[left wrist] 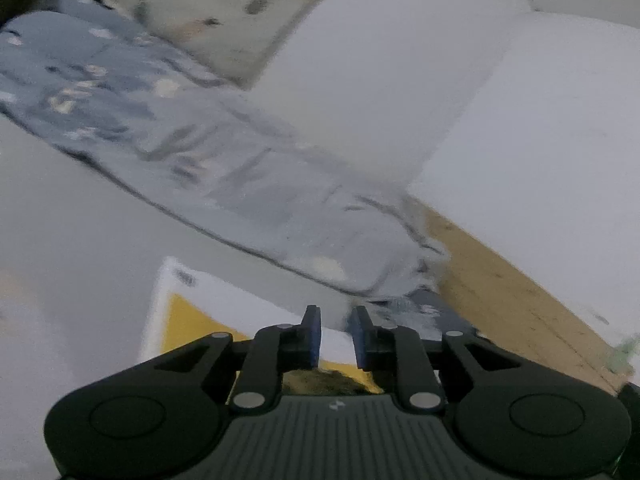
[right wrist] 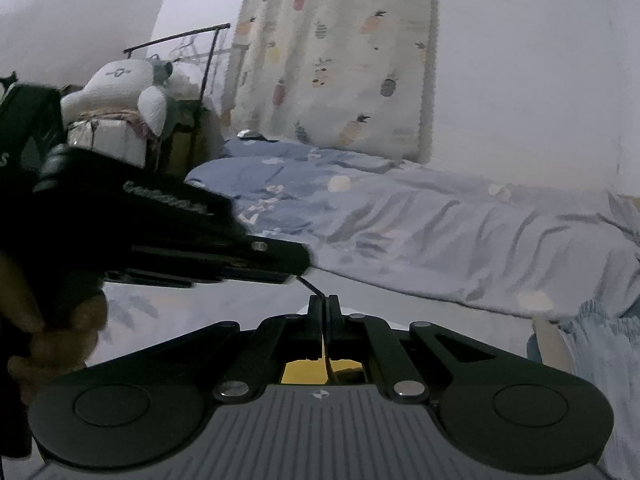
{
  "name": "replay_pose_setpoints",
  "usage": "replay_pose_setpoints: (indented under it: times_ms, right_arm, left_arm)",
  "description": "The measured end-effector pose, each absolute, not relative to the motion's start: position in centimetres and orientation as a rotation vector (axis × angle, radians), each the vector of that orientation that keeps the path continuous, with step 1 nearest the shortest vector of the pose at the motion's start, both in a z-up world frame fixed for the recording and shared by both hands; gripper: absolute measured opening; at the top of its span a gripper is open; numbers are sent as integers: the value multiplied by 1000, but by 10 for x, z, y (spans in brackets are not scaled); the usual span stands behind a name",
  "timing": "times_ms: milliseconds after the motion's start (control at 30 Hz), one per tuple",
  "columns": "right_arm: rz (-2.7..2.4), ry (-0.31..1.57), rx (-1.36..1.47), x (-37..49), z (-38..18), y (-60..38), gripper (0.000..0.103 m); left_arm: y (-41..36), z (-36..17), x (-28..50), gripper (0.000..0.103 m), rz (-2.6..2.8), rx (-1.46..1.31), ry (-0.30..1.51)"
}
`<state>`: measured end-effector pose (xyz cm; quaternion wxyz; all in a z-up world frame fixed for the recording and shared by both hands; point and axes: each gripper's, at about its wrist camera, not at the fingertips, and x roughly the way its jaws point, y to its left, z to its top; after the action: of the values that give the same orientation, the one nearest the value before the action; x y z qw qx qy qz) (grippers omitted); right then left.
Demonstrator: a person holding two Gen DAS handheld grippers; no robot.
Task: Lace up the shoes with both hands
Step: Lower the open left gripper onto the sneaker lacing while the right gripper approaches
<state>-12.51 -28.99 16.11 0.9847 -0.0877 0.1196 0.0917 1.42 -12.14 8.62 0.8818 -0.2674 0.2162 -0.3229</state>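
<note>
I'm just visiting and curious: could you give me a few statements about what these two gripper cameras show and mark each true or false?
1. The right gripper has its jaws shut on a thin dark lace. True.
2. The left gripper grips a shoe. False: its jaws stand slightly apart with nothing between them.
3. A blue quilt lies on the bed. True.
4. The curtain is plain white. False: it carries a pineapple print.
5. Yellow shows beneath both grippers. True.

The left gripper (left wrist: 338, 334) is matte black with blue pads (left wrist: 313, 336), silver pivot screws and a ribbed grey body. The right gripper (right wrist: 325, 312) looks alike, a small round emblem at lower centre of its frame.
</note>
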Motion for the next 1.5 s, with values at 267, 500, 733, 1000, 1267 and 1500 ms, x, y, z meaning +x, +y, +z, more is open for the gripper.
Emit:
replay_pose_setpoints:
  times_ms: [267, 500, 733, 1000, 1267, 1500]
  right_arm:
    - [90, 180, -139, -126, 168, -309, 1]
    - [-40, 206, -68, -106, 169, -342, 1]
    - [96, 328, -264, -96, 171, -338, 1]
    - [227, 465, -512, -108, 150, -318, 1]
    - [276, 579, -577, -100, 132, -301, 1]
    - [284, 622, -638, -89, 118, -299, 1]
  left_arm:
    - [-133, 80, 11, 40, -652, -479, 533]
    - [-190, 74, 6, 41, -757, -213, 619]
    - [-201, 63, 5, 38, -776, -157, 640]
    - [-192, 65, 11, 11, -752, -205, 610]
    - [-184, 61, 22, 11, -777, -294, 635]
    - [-179, 58, 28, 11, -791, -344, 656]
